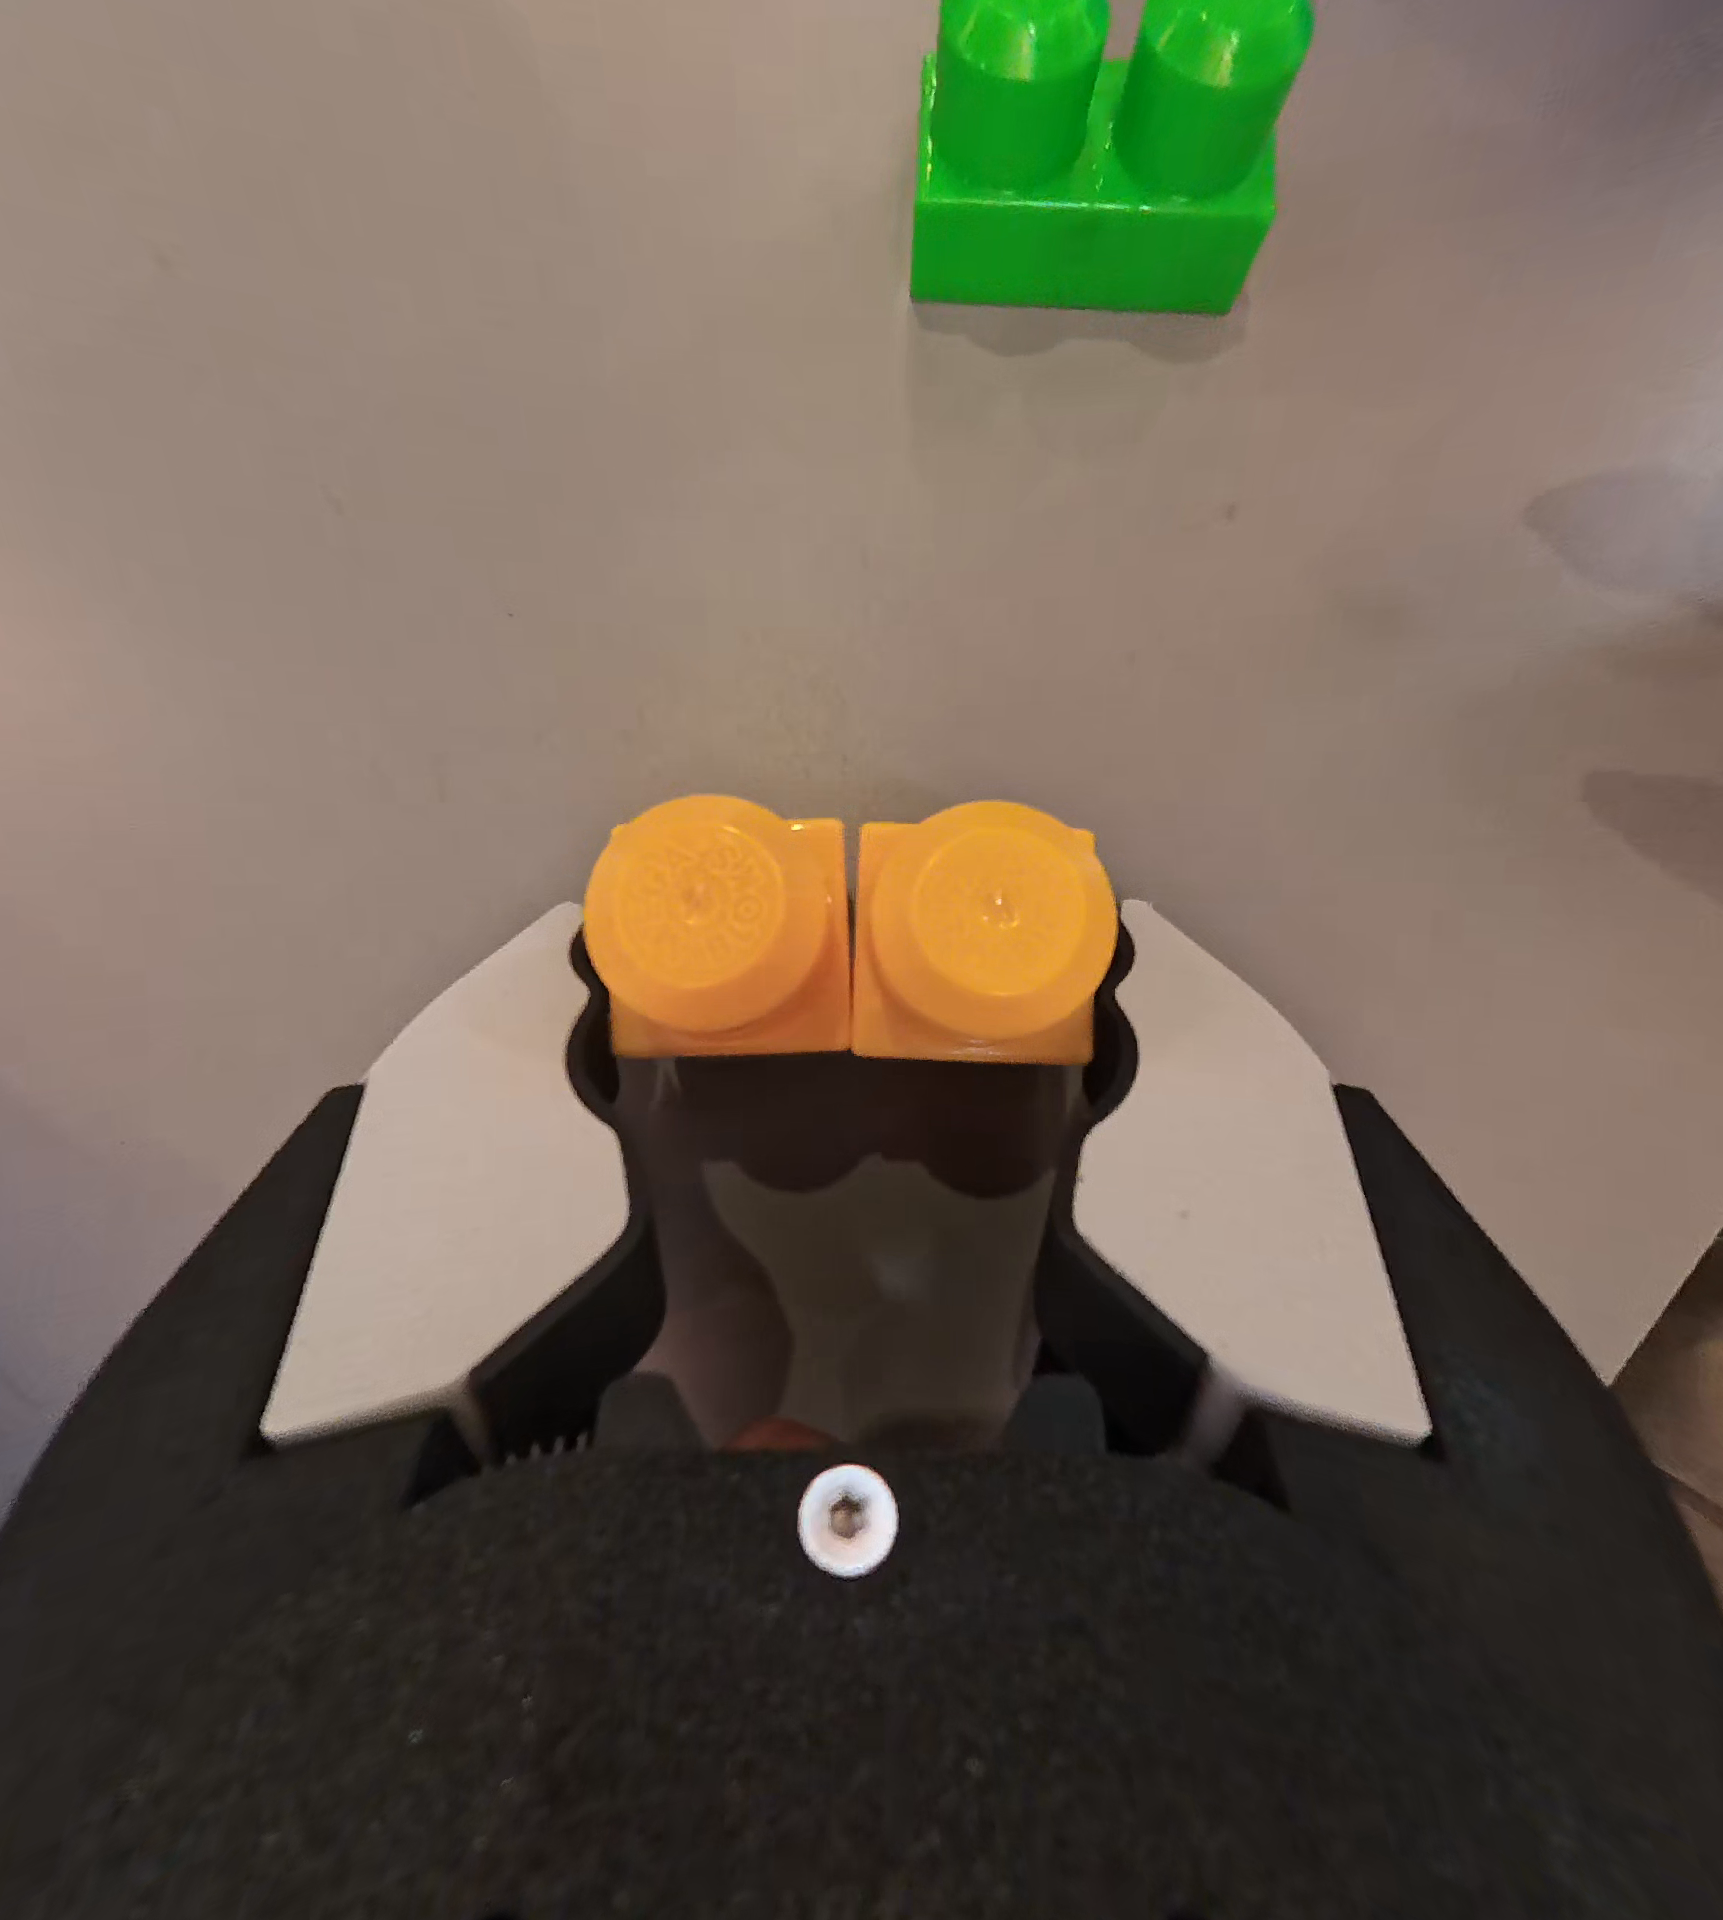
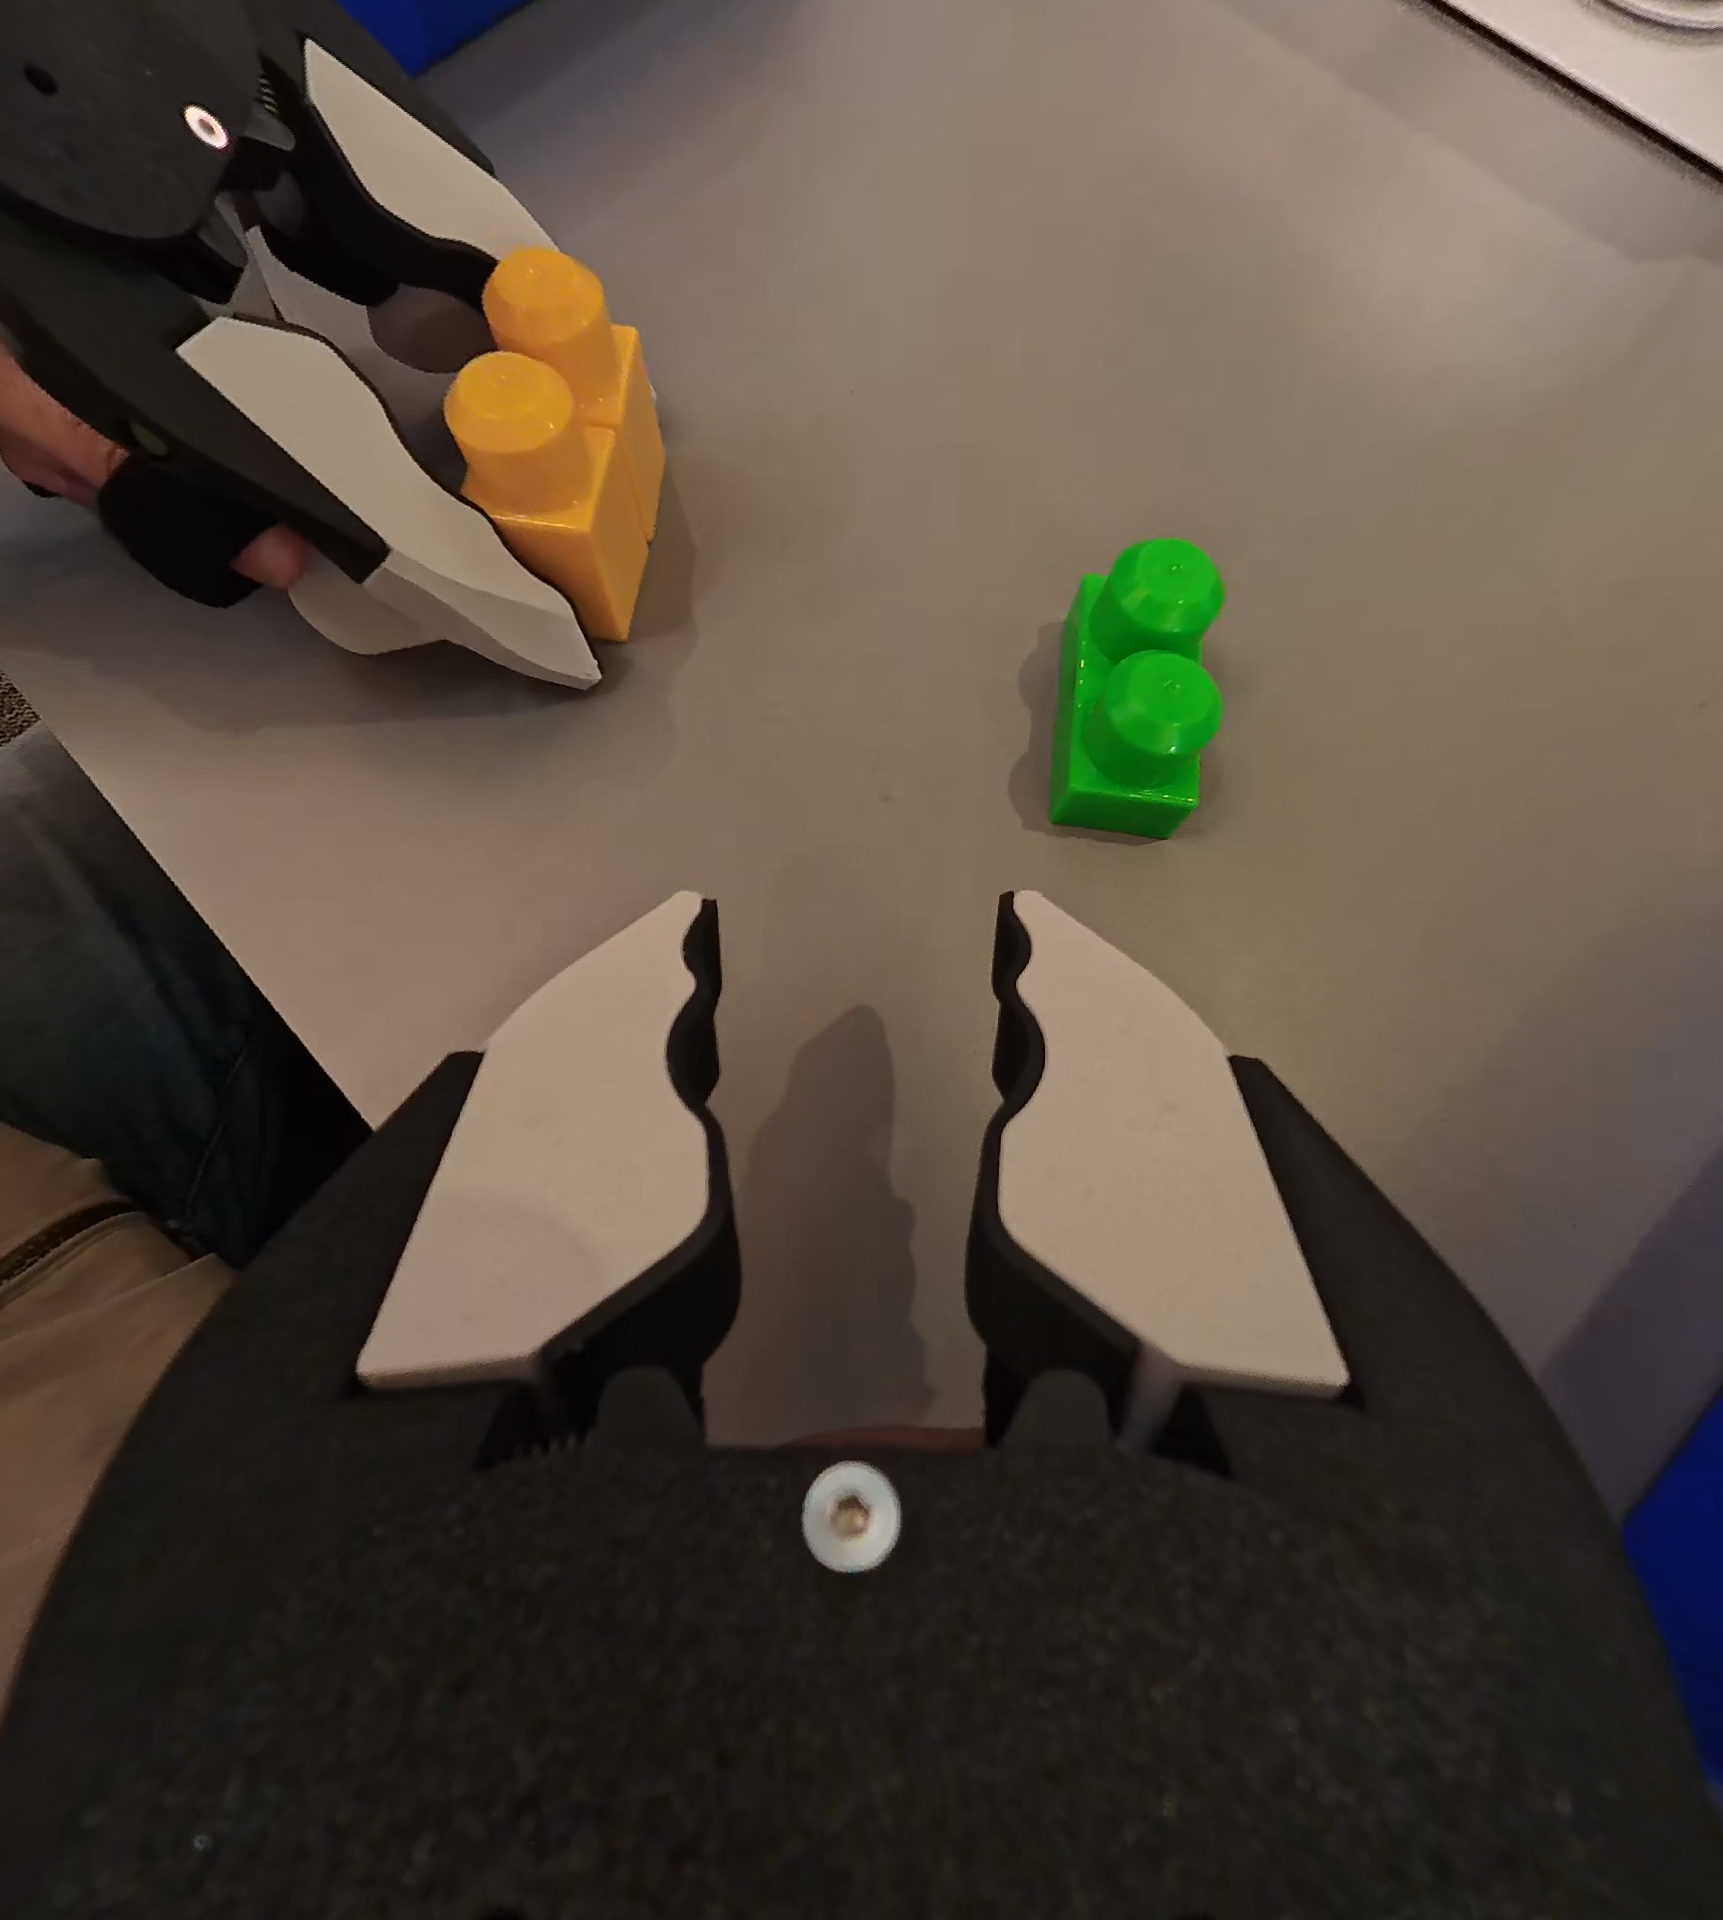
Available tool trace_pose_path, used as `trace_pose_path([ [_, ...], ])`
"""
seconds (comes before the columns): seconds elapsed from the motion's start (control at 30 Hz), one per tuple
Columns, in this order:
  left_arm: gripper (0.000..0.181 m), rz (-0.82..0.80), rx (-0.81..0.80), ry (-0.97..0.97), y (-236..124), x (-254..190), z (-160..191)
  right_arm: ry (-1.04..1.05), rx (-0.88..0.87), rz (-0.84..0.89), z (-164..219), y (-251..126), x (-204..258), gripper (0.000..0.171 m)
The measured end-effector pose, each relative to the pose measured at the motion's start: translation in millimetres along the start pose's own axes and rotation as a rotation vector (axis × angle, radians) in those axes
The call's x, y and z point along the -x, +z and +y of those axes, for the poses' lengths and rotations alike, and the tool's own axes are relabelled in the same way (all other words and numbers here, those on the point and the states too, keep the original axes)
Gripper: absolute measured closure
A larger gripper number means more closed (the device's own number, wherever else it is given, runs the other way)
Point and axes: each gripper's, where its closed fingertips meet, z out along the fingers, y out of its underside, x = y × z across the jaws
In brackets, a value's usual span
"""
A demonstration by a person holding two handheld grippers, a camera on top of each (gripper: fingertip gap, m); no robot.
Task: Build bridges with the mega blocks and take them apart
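Mega blocks, three in all, stand on a grey tabletop [image 2: 940, 416]: two single-stud orange plastic blocks and one two-stud green plastic block [image 2: 1137, 691].

The two orange blocks, the left orange block [image 1: 722, 935] and the right orange block [image 1: 987, 935], stand upright and side by side with their flat faces touching, studs up. In the right wrist view this pair [image 2: 566, 457] sits near the tabletop's left edge.

The left gripper [image 1: 849, 966] has its two white-faced fingers closed around the pair, one finger [image 1: 483, 1122] pressed to the outer side of the left orange block and the other to the outer side of the right orange block, so both are pinched together as one unit. From the right wrist view, the left gripper [image 2: 483, 416] reaches in from the upper left, with the lower fingertip at the tabletop just beside the blocks' base; part of a person's hand [image 2: 57, 457] grips its handle.

The green block rests alone, well apart from the orange pair, toward the middle of the tabletop, studs up and untouched.

The right gripper [image 2: 857, 914] is held over the tabletop's near part with its fingers [image 2: 587, 1143] spread apart, holding nothing and touching no block.

A white object [image 2: 1688, 83] lies at the far right corner.
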Motion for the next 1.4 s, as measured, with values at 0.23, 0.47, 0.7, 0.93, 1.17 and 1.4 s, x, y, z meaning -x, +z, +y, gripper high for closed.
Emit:
trace_pose_path([
  [0.23,0.093,0.008,0.002,0.005,0,-1,1,0.003,0.0,0.0,0,1,-1,0.121],
  [0.47,0.095,0.012,-0.002,0.01,-1,-1,1,0.002,0.001,0.0,0,1,-1,0.121],
  [0.7,0.096,-0.001,0.0,0.007,-3,-2,2,0.0,-0.001,0.002,0,1,-1,0.121],
  [0.93,0.097,0.006,-0.011,0.011,-3,-5,3,-0.002,0.0,-0.002,0,1,0,0.121],
  [1.17,0.097,0.036,-0.01,0.043,-5,-10,5,0.0,-0.001,0.0,0,0,-1,0.122],
  [1.4,0.091,0.082,-0.003,0.088,-13,-16,15,-0.003,0.003,-0.008,1,1,1,0.122],
])
